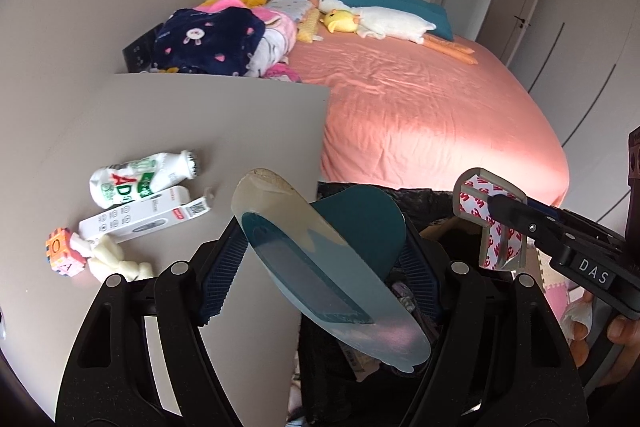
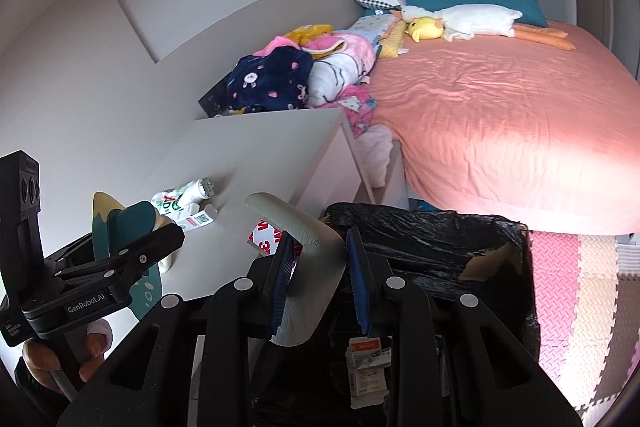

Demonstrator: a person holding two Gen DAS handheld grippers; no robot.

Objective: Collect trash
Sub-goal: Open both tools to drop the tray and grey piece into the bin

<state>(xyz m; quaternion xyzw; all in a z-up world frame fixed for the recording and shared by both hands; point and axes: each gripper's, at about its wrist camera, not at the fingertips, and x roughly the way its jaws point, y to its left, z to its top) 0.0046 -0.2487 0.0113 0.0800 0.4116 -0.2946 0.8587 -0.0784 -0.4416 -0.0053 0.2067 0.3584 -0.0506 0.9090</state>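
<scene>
Black-bagged bin [image 2: 432,239] holds some trash; left tool [image 1: 320,259] clamps a teal card [image 1: 320,251], right tool [image 2: 318,259] a corner guard [image 2: 308,267], both above it. Bottle [image 1: 140,179] and box [image 1: 136,219] remain on the desk [image 1: 180,119].

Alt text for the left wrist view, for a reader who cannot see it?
The left gripper holds a teal plastic piece over a black trash bag, while the right gripper holds a grey corner guard beside it. A crushed bottle and small box lie on the table.
</scene>
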